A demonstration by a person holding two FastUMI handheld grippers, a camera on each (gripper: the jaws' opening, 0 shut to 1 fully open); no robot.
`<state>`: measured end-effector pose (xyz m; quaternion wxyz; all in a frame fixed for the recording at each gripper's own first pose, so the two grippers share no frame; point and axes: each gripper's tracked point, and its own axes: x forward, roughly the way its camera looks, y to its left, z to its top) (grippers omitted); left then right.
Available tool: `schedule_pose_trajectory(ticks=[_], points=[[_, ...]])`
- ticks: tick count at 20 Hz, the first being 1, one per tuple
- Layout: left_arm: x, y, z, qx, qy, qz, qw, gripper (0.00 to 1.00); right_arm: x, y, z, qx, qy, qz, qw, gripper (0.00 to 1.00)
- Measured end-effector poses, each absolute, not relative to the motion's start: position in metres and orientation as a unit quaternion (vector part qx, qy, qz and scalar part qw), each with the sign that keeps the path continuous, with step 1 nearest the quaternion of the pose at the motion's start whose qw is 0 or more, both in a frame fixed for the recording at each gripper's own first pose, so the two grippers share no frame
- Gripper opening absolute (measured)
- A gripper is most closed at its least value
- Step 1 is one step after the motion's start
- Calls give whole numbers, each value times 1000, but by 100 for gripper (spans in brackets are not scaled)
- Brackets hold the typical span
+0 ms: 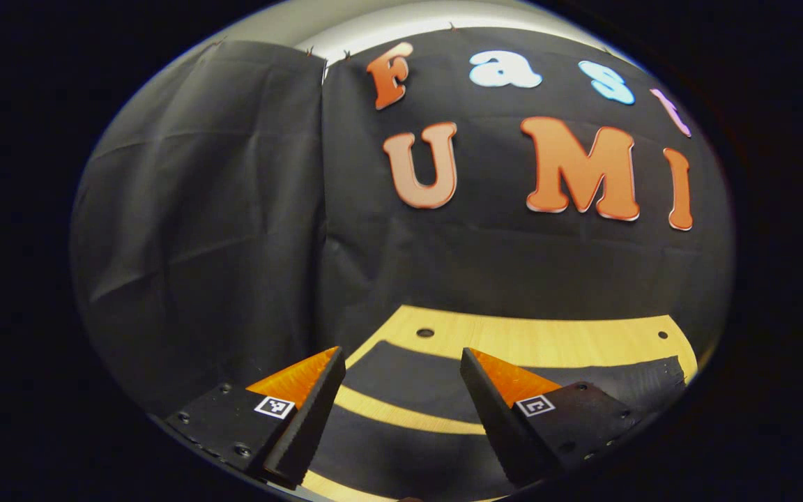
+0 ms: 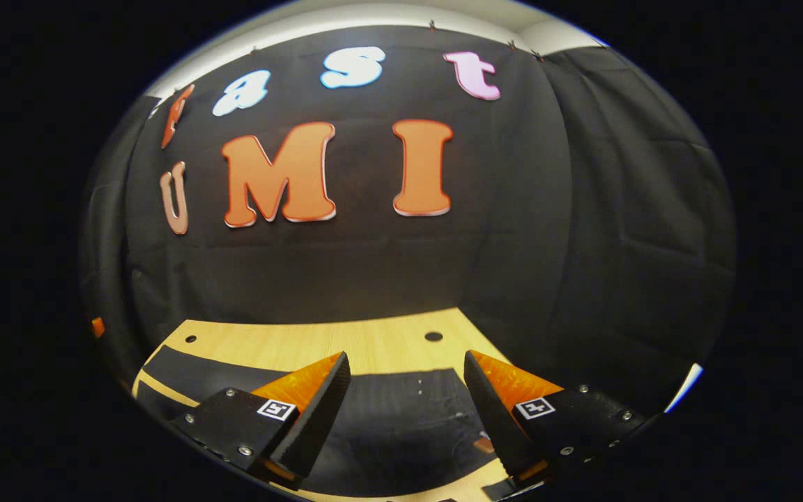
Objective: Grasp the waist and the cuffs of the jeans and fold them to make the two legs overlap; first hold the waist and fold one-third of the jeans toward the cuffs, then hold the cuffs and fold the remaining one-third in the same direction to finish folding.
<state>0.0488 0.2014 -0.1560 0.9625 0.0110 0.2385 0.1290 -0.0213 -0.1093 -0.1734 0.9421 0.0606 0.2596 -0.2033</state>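
Left gripper [image 1: 401, 362]: fingers spread wide, nothing between them, hovering above the table and not touching the cloth. Each finger [image 1: 304, 418] carries a small square marker tag on its body.

Jeans [image 1: 401, 380] are dark, laid out flat on the light wooden table [image 1: 534, 341]. In the left gripper view the two legs run side by side across the scene, apart, with a curved strip of bare table between them. The far leg reaches to the right, where its end [image 1: 666, 376] looks like a cuff with a rough edge; can't confirm. The near leg lies under the fingers at the bottom of the view.

Right gripper [image 2: 407, 364]: fingers also spread wide, empty, above the jeans [image 2: 401, 418]. Here the dark denim spreads between and below the fingers, with a couple of small light dots that could be rivets or a button, so probably the waist end; too dark to tell. A small orange-brown patch [image 2: 485, 444] shows on the denim just beside the right-hand finger. To the left the denim splits into two bands with a thin strip of table between.

Table has round holes near its far edge [image 2: 433, 336]. Black cloth wall [image 2: 373, 265] hangs right behind the table's far edge.
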Motion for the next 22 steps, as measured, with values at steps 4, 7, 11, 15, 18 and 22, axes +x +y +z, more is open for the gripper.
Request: schedule_pose_trajectory(ticks=[4, 7, 11, 15, 18, 22], points=[[43, 257, -225, -38, 339, 143, 929, 99, -56, -121, -245, 93, 368, -254, 890, 94], [35, 287, -265, -55, 403, 143, 902, 98, -79, -120, -271, 175, 404, -301, 846, 98], [19, 308, -297, -57, 464, 139, 873, 98, -122, -132, -304, 249, 447, -364, 779, 98], [-3, 301, -339, -111, 542, 130, 823, 99, -146, -144, -338, 304, 475, -395, 726, 95], [-32, 303, -365, -147, 590, 156, 778, 99, -154, -150, -359, 346, 500, -394, 689, 94], [-53, 307, -382, -183, 629, 201, 729, 98, -162, -163, -388, 362, 525, -400, 658, 94]])
